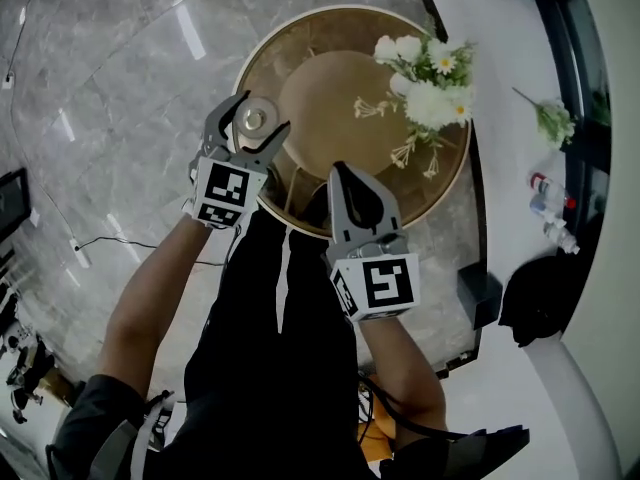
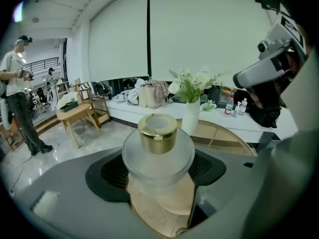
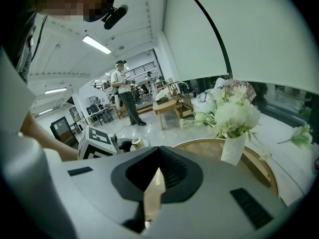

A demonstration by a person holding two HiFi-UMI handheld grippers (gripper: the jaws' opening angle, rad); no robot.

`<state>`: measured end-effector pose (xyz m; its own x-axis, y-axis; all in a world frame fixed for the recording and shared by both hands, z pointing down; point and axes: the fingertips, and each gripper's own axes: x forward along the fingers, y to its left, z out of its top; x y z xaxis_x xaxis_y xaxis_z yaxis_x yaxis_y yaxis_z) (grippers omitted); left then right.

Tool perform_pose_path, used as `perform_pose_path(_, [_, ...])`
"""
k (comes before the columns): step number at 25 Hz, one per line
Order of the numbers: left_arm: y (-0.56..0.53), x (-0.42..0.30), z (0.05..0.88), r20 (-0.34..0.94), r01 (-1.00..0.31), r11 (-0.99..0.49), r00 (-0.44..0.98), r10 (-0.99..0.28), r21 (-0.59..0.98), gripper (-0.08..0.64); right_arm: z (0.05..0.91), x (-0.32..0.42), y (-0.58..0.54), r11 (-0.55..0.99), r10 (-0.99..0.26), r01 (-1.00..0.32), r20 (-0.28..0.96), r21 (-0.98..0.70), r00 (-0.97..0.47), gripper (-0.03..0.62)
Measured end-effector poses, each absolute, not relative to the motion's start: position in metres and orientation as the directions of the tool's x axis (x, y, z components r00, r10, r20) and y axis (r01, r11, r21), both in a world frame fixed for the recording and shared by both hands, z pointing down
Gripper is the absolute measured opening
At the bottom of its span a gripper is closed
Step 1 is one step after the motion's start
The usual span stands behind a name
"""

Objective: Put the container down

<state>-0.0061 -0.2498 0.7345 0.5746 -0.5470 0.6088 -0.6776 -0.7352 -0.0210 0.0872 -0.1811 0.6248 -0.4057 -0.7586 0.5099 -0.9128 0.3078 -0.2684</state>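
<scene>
Container (image 2: 158,151) — gold-capped, clamped in left hand-held gripper (image 1: 258,118)

Glossy grey marble floor (image 1: 110,98), light streaks on it. Round wooden worktop (image 1: 300,48) with pale rim. White roller blinds (image 2: 209,34) over the windows, long white ledge (image 2: 144,114) below. Small wooden table (image 2: 75,114) further back. Ceiling strip light (image 3: 97,45).

Container (image 1: 255,120) sits in the left tool (image 1: 262,113) at the table's (image 1: 320,98) left edge; vase (image 3: 233,148) stands on its right.
</scene>
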Motion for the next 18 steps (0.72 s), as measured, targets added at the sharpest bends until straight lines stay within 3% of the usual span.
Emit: perform_pose_path(18, [-0.279,-0.001,0.858,0.676,-0.646,-0.763,0.559,-0.480,-0.008,0.337,0.749,0.058,-0.210,0.308,-0.693,-0.904,0.581,-0.296,-0.426,0.006])
